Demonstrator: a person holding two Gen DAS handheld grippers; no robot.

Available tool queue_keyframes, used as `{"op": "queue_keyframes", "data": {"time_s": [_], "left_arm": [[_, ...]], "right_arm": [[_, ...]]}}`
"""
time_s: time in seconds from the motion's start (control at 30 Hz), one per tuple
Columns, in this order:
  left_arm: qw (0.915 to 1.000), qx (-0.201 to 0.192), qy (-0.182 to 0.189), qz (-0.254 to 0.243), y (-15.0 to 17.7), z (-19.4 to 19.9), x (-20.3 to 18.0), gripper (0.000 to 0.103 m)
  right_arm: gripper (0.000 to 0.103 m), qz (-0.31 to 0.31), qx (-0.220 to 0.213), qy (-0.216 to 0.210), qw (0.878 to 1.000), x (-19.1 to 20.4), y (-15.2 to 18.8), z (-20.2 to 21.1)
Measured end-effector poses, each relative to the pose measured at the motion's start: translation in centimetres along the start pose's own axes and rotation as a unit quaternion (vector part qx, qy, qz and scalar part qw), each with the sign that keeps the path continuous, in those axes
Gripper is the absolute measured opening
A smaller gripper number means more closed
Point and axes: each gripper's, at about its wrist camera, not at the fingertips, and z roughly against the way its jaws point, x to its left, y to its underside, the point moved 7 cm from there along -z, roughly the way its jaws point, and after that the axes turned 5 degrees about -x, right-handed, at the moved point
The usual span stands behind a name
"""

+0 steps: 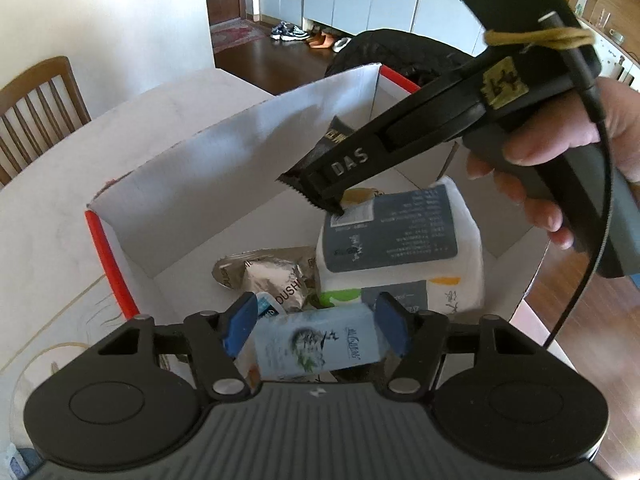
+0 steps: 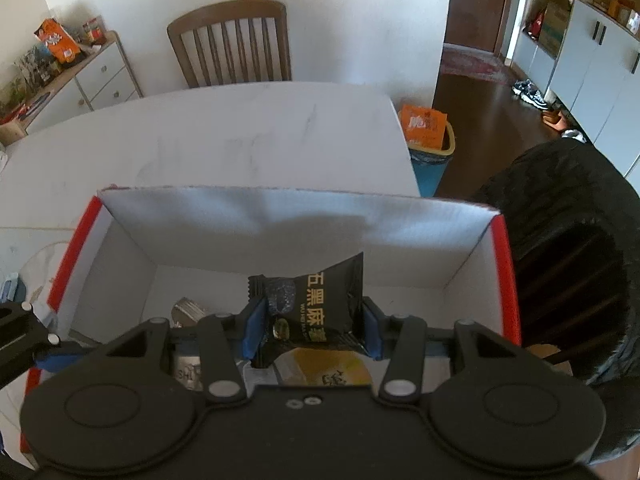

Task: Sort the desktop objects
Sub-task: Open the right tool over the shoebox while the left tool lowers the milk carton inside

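Tissue pack (image 1: 320, 347), pale blue, was clamped between the blue pads of the left gripper (image 1: 316, 330) above the open white cardboard box (image 1: 224, 168), its long axis lying crosswise from pad to pad, slightly tilted. A black snack sachet (image 2: 316, 304) was pinched upright in the right gripper (image 2: 314, 330), its serrated end pointing into the box. Larger tissue packs (image 1: 400, 240) and a silver wrapper (image 1: 272, 276) were seen lying on the box floor.

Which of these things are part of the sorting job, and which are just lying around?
Job:
box
black packet, in right gripper
blue tissue pack, in left gripper
foil packet and wipes in box

Lying about:
chair
bin
shoes
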Motion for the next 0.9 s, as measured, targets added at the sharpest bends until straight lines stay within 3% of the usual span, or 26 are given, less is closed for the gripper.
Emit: {"op": "queue_keyframes", "data": {"time_s": [0.4, 0.9], "left_arm": [[0.9996, -0.007, 0.017, 0.023, -0.6, 0.2, 0.5, 0.064], [0.9973, -0.046, 0.024, 0.052, -0.6, 2.5, 0.8, 0.066]], "right_arm": [[0.049, -0.007, 0.033, 0.001, 0.999, -0.4, 0.8, -2.1], [0.061, -0.011, 0.051, 0.011, 0.999, -0.7, 2.1, -3.3]]}}
